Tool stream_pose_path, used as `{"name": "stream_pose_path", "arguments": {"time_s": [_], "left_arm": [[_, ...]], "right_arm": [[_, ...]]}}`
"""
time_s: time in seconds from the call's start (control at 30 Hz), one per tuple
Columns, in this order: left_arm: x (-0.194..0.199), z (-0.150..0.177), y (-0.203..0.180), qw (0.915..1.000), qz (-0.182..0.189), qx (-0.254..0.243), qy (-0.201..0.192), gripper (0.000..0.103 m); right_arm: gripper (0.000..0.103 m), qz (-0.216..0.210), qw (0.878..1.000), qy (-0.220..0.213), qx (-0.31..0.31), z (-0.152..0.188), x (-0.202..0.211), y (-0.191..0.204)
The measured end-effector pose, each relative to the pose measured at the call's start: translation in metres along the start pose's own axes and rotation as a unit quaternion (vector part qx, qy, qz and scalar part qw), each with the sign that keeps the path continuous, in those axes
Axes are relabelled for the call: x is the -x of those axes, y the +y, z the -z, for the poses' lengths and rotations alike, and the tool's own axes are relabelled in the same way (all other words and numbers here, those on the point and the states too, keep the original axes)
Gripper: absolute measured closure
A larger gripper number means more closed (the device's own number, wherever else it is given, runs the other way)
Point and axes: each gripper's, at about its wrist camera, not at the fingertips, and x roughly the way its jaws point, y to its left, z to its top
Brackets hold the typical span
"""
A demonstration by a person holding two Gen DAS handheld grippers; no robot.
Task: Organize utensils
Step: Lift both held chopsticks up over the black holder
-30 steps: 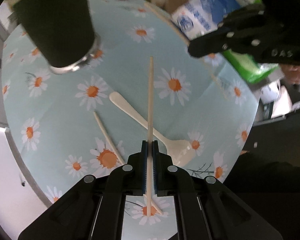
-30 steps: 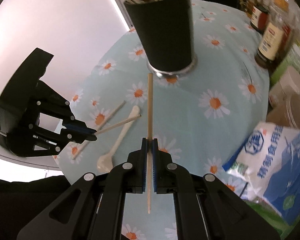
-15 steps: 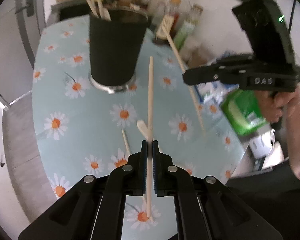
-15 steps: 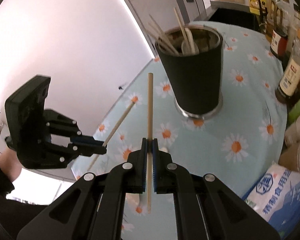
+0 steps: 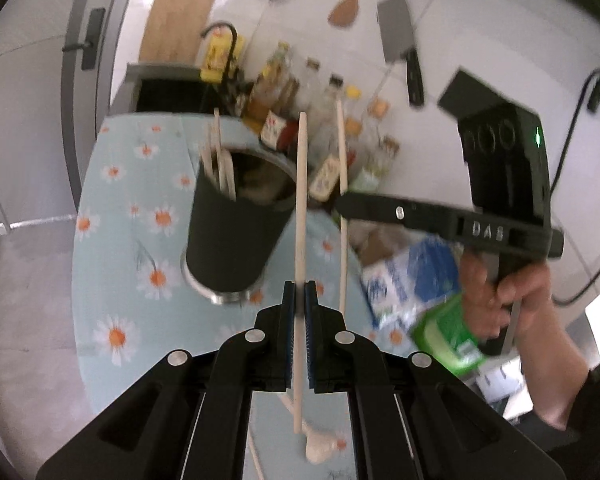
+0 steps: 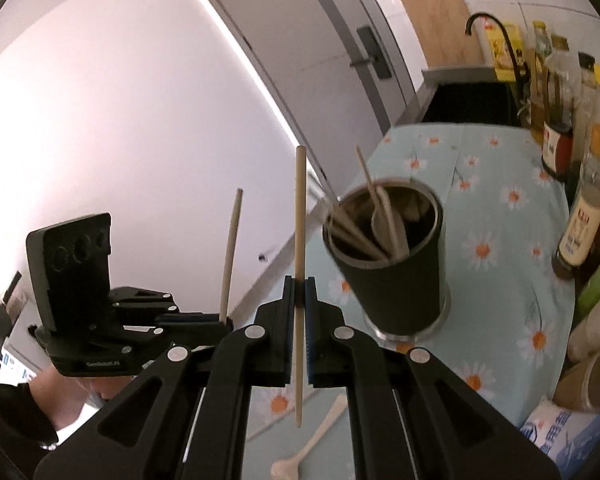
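Observation:
My left gripper (image 5: pixel 299 294) is shut on a wooden chopstick (image 5: pixel 301 208) held upright above the daisy tablecloth (image 5: pixel 112 248), just right of the black utensil cup (image 5: pixel 236 236), which holds several chopsticks. My right gripper (image 6: pixel 299 290) is shut on another chopstick (image 6: pixel 299 240), upright, left of the cup (image 6: pixel 392 276). The right gripper also shows in the left wrist view (image 5: pixel 346 204) with its chopstick (image 5: pixel 342 168). The left gripper shows in the right wrist view (image 6: pixel 220 322). A white plastic spoon (image 6: pixel 312 444) lies on the cloth; it also shows in the left wrist view (image 5: pixel 318 446).
Sauce and oil bottles (image 5: pixel 296 112) stand at the table's back by the wall. A blue-white bag (image 5: pixel 412 276) and a green packet (image 5: pixel 448 336) sit at the right. Paper cups (image 6: pixel 592 360) stand at the right edge. Another chopstick (image 5: pixel 256 460) lies on the cloth.
Both grippers have tilted up and risen with their chopsticks, from lying over the table to upright beside the cup. The cup's open top now shows in both views.

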Motion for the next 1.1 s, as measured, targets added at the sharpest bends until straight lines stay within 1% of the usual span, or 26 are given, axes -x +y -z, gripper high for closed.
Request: {"name": "stream_pose_path", "arguments": {"time_s": [0.07,0.1,0.17,0.27,0.3,0.4,0.57,0.7,0.8,0.9,1.0,1.1], "left_arm": [[0.002,-0.01,0.002,0.9997,0.006,0.006,-0.023,0.099],[0.002,-0.016,0.003,0.9994,0.006,0.007,-0.032,0.099],[0.001,-0.024,0.003,0.9989,0.001,0.007,-0.047,0.099],[0.002,-0.037,0.006,0.9973,0.005,0.012,-0.073,0.099],[0.003,-0.044,0.006,0.9963,0.006,0.01,-0.085,0.099],[0.003,-0.057,0.006,0.9945,0.011,0.002,-0.104,0.099],[0.006,-0.082,0.003,0.9873,0.003,-0.008,-0.158,0.099],[0.004,-0.095,0.005,0.9813,-0.004,-0.007,-0.192,0.099],[0.001,-0.102,0.005,0.9759,-0.015,-0.01,-0.218,0.099],[-0.004,-0.107,0.009,0.9715,-0.026,-0.007,-0.235,0.099],[-0.011,-0.109,0.014,0.9685,-0.033,0.0,-0.247,0.099],[-0.019,-0.108,0.02,0.9692,-0.034,0.005,-0.244,0.099]], "right_arm": [[0.097,0.009,1.0,-0.013,-0.006,-0.009,0.002,-0.002],[0.097,0.005,1.0,-0.02,-0.01,-0.014,0.003,-0.004],[0.097,0.01,0.999,-0.033,-0.013,-0.022,0.006,-0.005],[0.097,0.01,0.999,-0.049,-0.015,-0.036,0.01,-0.009],[0.097,0.012,0.998,-0.054,-0.015,-0.039,0.011,-0.01],[0.097,0.015,0.996,-0.082,-0.016,-0.056,0.019,-0.014],[0.097,0.01,0.991,-0.133,-0.012,-0.078,0.034,-0.015],[0.097,0.025,0.984,-0.178,-0.005,-0.089,0.042,-0.012],[0.097,0.034,0.979,-0.202,-0.005,-0.095,0.046,-0.013],[0.097,0.039,0.974,-0.222,-0.012,-0.098,0.045,-0.02],[0.097,0.057,0.973,-0.222,-0.012,-0.098,0.039,-0.023],[0.097,0.074,0.973,-0.221,0.003,-0.093,0.03,-0.023]]}}
